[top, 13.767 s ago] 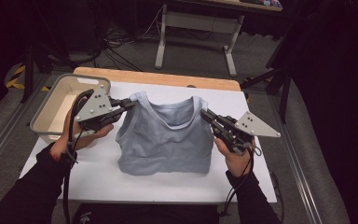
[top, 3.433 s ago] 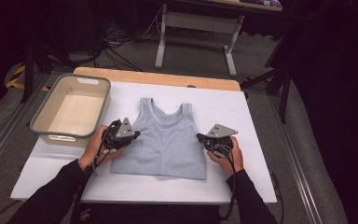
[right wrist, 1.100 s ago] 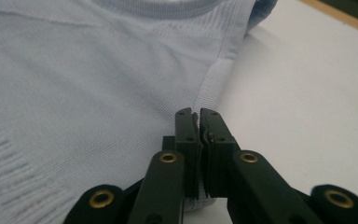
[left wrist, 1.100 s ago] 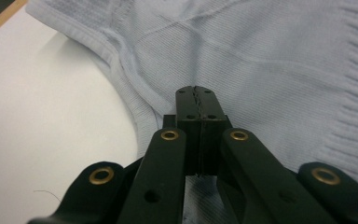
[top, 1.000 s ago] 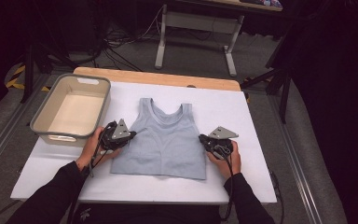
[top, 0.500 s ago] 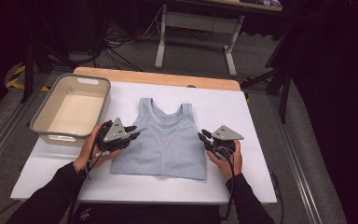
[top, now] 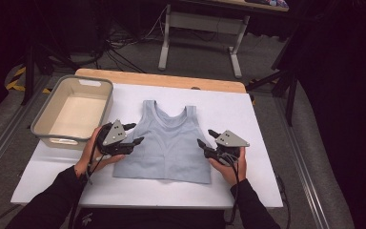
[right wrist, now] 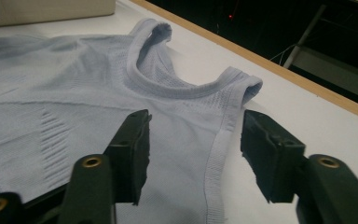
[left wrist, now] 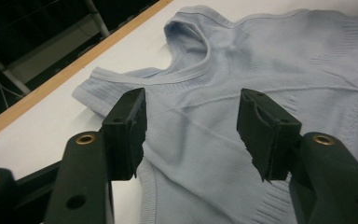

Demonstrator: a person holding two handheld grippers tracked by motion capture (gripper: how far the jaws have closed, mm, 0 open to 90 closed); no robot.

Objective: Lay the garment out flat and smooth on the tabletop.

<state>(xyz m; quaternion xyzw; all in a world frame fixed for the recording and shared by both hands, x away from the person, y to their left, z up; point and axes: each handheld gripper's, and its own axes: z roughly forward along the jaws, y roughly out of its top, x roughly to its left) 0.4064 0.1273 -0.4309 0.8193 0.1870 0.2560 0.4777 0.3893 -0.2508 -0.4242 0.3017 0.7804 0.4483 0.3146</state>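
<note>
- Looks like a lab or recording studio, not a home.
- White work table [top: 248, 114] with wooden edge, ringed by black curtains [top: 343, 95].
- Cables [top: 124, 52] strewn across grey carpet; metal desk frame [top: 198, 28] behind; floor rails [top: 305, 167] alongside.

A beige plastic bin [top: 71, 112] with a grey rim stands at the left centre of the high view, on the white table top [top: 248, 119]; its corner [right wrist: 51, 9] shows at the upper left of the right gripper view. A wooden edge strip [top: 162, 80] runs along the table's far side. In the upper centre, a grey metal table frame [top: 200, 28] stands on the dark floor, with black cables [top: 124, 52] lying to its left. Yellow-black hazard tape [top: 15, 78] marks the floor at far left.
</note>
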